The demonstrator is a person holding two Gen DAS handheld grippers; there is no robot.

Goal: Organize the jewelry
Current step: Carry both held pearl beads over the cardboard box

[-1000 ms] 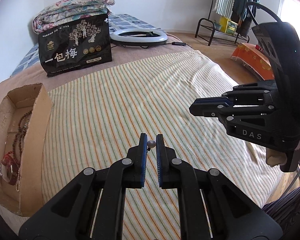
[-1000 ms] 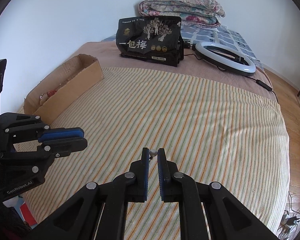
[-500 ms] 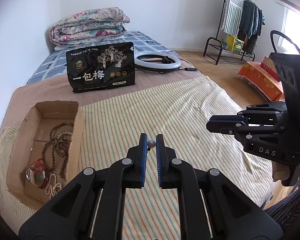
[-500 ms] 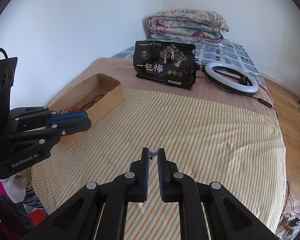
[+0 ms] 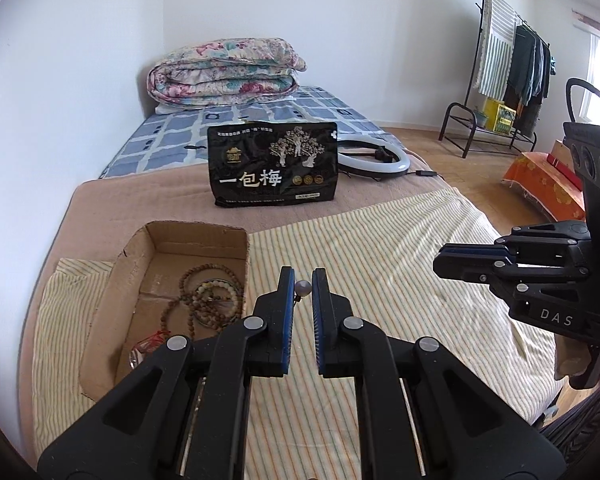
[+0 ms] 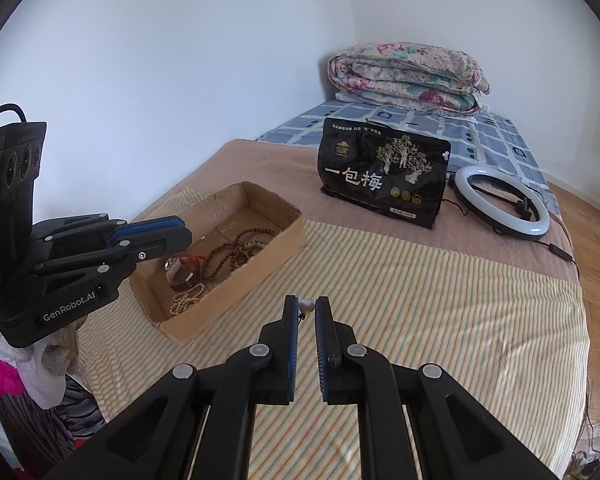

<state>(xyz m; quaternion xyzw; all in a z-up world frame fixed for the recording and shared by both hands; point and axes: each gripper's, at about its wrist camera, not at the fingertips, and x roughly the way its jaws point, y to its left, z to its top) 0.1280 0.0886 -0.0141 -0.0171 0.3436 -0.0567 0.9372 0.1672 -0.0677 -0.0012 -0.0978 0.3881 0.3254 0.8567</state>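
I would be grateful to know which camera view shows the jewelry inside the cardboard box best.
The right wrist view: the cardboard box lies side-on and unobstructed, showing the brown beads, a red piece and pale pearls. In the left wrist view the left gripper hides the near end.

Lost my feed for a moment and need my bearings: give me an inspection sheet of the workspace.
Surface: striped cloth over pinkish-brown blanket on a bed.
Job's things: open brown cardboard box holding brown bead strands, pale pearl strand, red-corded glassy piece.
Clutter: black snack bag, white ring light, folded floral quilt.
Grippers: left gripper shut on small grey bead; right gripper shut on small white bead.
Cables: black ring-light cable trailing off the bed.
Surroundings: white walls, clothes rack, wooden floor.
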